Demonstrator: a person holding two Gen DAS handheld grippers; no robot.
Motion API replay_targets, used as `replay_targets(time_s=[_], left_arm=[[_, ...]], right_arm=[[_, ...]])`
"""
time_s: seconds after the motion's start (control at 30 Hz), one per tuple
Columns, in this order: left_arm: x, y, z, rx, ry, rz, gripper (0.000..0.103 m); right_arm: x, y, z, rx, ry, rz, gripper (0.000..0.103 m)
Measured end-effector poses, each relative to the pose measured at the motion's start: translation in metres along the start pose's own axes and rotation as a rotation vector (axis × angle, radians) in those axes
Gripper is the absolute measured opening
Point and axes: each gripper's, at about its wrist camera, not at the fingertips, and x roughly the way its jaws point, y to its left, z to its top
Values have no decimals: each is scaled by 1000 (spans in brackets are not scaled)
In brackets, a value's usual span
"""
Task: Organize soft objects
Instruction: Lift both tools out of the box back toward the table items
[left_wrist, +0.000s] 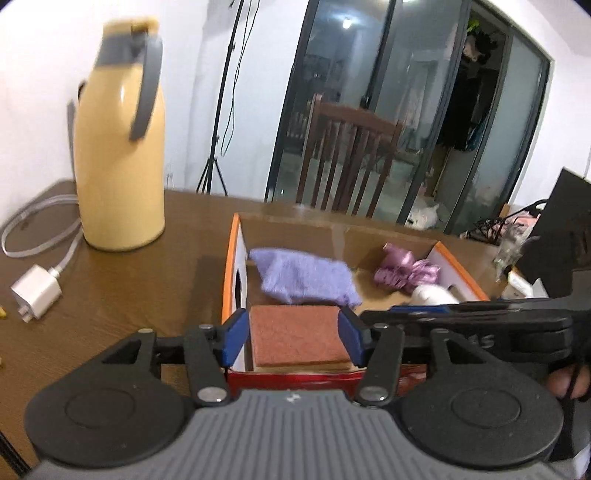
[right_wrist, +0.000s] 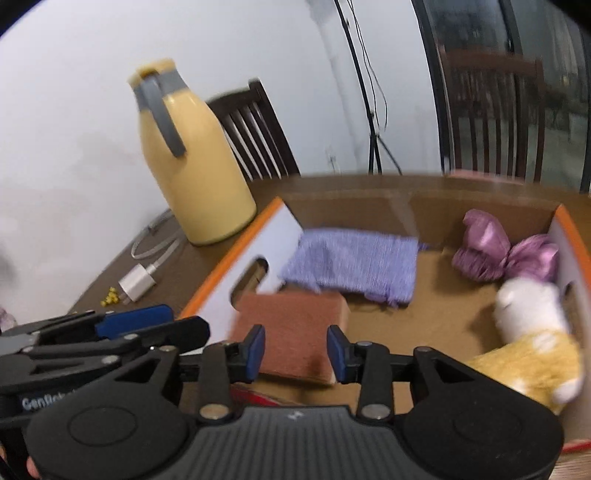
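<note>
Holding perhaps 4 soft items, box (right_wrist: 236, 273)

Left claw (left_wrist: 291, 338) over the near end of an open cardboard box (left_wrist: 231, 266)

Its blue pads flank a reddish-brown scouring sponge (left_wrist: 297, 339) without visibly pressing it. Behind the sponge lie a lavender cloth (left_wrist: 306, 277) and a purple satin bow (left_wrist: 402, 271). A yellow thermos jug (left_wrist: 120, 147) and a white charger (left_wrist: 35, 291) stand on the counter (left_wrist: 147, 284).

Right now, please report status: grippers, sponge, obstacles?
Left gripper open, right gripper open, both empty. Sponge in box. Nothing blocking.
</note>
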Motion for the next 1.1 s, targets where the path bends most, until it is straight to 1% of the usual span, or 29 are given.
replay_targets(time_s=[0.07,0.1,0.2,0.27,0.3,0.33,0.37,0.4,0.43,0.5,0.53,0.57,0.63,0.73,0.8,0.97,1.03,1.07,1.1], left_arm=[[-22,-6,4,16,-39,4,61],[-35,-9,6,28,-63,8,61],[-70,-22,7,68,-132,23,65],[-91,-31,4,90,-179,26,73],[-101,-35,1,98,-206,29,75],[-111,-39,-2,104,-232,32,80],[-119,-42,-7,107,-254,38,82],[-129,-44,-13,112,-277,49,83],[-137,-47,-20,113,-296,63,85],[-153,-50,-41,108,-343,93,90],[-160,-51,-52,105,-363,108,93],[-168,-52,-64,102,-384,121,97],[-184,-54,-93,108,-419,145,98],[-202,-55,-132,121,-450,190,99],[-217,-57,-158,133,-469,207,101],[-255,-60,-212,145,-488,237,103],[-269,-60,-236,133,-481,256,103],[-273,-61,-247,121,-475,259,103],[-276,-62,-256,115,-464,242,103]], right_arm=[[-30,4,4,-19,-43,-7,39],[-46,7,6,-32,-69,-16,41],[-96,13,6,-74,-147,-53,49],[-125,15,3,-96,-192,-85,54],[-137,16,0,-103,-212,-97,58],[-148,17,-3,-110,-231,-106,64],[-160,18,-9,-117,-257,-114,68],[-171,19,-17,-119,-285,-124,78],[-179,20,-23,-123,-308,-133,83],[-198,23,-44,-136,-359,-148,84],[-206,24,-55,-141,-380,-156,87],[-215,27,-68,-148,-405,-166,88],[-232,34,-101,-181,-470,-191,92],[-251,46,-150,-237,-563,-229,92],[-261,52,-183,-261,-610,-245,93],[-280,66,-251,-268,-616,-252,95],[-286,71,-279,-267,-608,-258,99],[-287,73,-290,-268,-602,-258,100],[-288,75,-303,-255,-589,-269,100]])
